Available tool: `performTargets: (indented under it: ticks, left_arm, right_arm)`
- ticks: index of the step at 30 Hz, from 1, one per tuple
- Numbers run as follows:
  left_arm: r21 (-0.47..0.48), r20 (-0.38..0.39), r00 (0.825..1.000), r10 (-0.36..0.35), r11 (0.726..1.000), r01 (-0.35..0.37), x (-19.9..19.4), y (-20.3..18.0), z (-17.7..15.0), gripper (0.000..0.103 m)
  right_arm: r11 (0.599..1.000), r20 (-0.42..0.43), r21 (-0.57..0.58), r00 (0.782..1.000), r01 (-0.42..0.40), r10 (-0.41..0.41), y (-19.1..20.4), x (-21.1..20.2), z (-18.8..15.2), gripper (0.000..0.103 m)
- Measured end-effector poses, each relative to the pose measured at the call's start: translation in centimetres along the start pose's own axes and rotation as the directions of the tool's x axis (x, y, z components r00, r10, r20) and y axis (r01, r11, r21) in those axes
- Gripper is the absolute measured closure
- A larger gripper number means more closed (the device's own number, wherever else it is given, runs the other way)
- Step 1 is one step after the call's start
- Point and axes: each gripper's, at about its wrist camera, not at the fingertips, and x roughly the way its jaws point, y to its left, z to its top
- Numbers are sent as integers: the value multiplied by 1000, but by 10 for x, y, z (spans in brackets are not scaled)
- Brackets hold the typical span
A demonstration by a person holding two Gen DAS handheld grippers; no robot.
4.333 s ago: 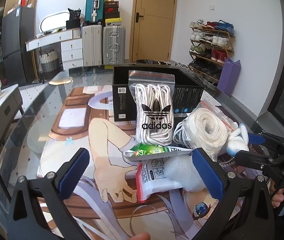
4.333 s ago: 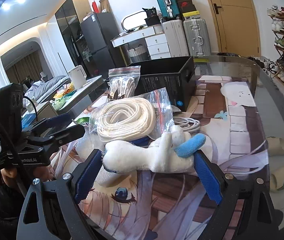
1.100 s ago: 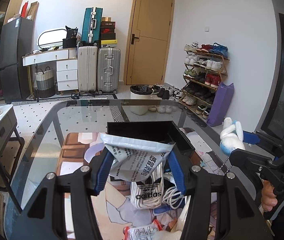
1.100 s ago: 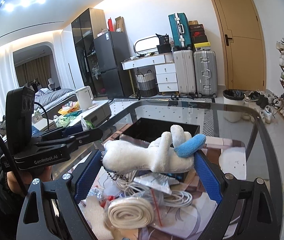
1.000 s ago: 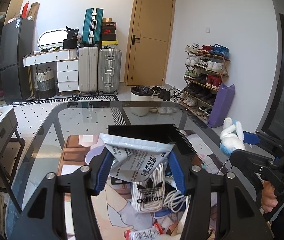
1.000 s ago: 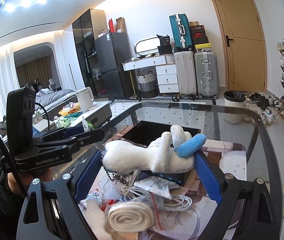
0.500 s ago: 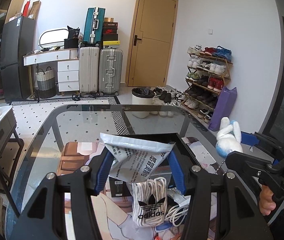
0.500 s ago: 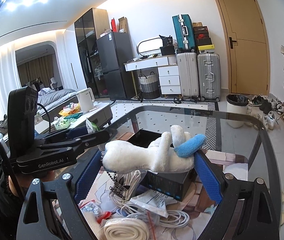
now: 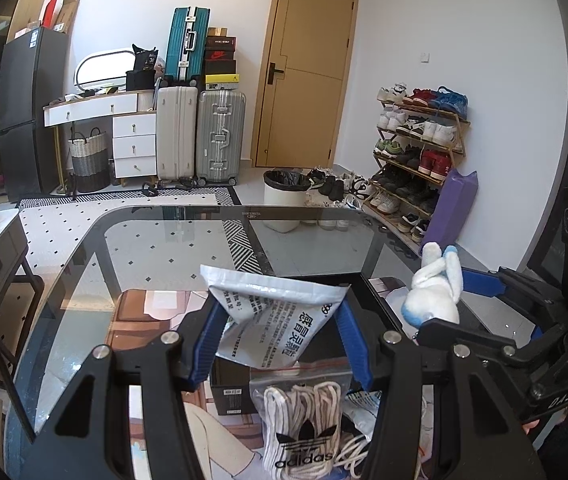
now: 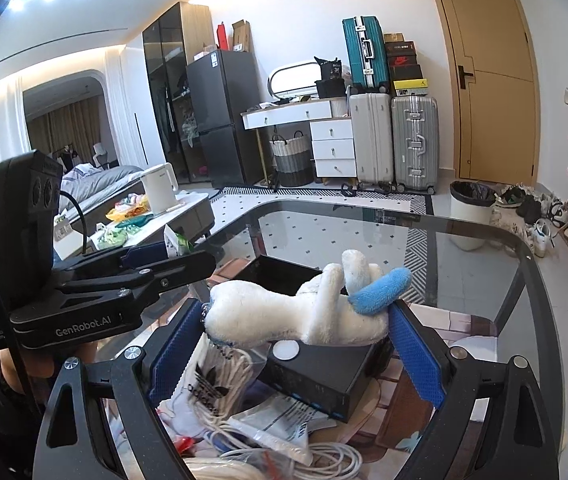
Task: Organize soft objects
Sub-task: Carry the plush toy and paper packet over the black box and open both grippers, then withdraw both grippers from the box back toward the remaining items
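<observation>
The left gripper is clamped on a white printed pouch, its blue pads pressing the crumpled sides. The right gripper pinches a white plush with a blue ear, lying crosswise between the pads.

Both are held up above the glass table. This looks like the carry step: each soft item is lifted and headed for the black box. The next move calls for bringing each load over the box opening, lowering it, then spreading the pads to drop it in.

In the left view the box sits at 6 o'clock, just under the pouch and mostly hidden by it; the shoelace bag leans against its near wall. The plush shows at 3 o'clock. In the right view the box lies directly below the plush, at 6 o'clock, with cable and bags nearer the camera.
</observation>
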Motion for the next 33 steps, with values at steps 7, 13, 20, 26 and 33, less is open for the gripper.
performTargets:
  ticks: [7,13,20,26,33]
  left_arm:
    - [-7,-16,1000,-1,1000,1,13,3,3,50]
    - [-17,-36,999,1,1000,-1,24,8,3,50]
    - [-20,-48,999,-3,1000,2,33,9,5,50]
    - [-12,-70,997,-10,1000,10,41,7,3,48]
    - [5,-57,998,-12,1000,12,32,4,1,15]
  right_arm:
    - [1000,-27,-5,1000,12,-12,-7,21,3,10]
    - [1000,-54,-23,998,13,-14,-8,40,4,10]
    - [999,-73,-39,997,17,-20,-12,59,3,10]
    - [999,-94,-43,995,23,-27,-18,69,1,9]
    - [996,-82,-59,994,72,-77,-19,60,-7,1]
